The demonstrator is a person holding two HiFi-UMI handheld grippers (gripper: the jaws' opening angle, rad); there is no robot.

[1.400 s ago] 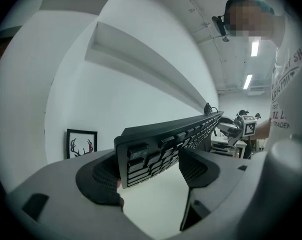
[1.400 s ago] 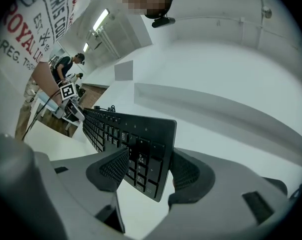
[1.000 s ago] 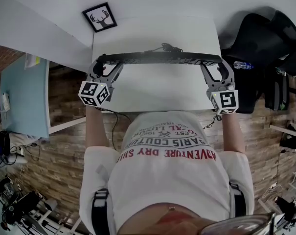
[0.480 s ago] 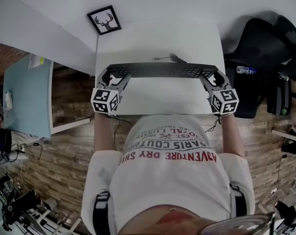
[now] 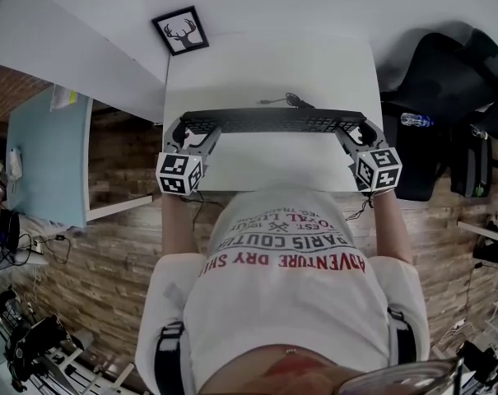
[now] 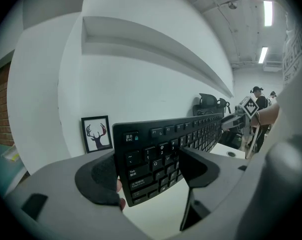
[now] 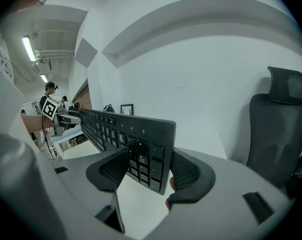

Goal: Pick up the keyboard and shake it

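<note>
The left hand-held gripper [image 5: 184, 130] and right hand-held gripper [image 5: 356, 130] clamp the keyboard [image 5: 273, 121] ends.

We see a white table [image 5: 265, 68] against a white wall [image 6: 141, 89], a framed deer picture [image 5: 180, 30] at its corner, a black office chair [image 5: 446, 64] beside it, and wood-plank floor [image 5: 109, 253].

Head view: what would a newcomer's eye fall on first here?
A long black plastic keyboard is held by its two ends over the white rectangular table, the left gripper shut on one end and the right gripper on the other. A small black-framed deer picture stands at the table's far left corner.
</note>
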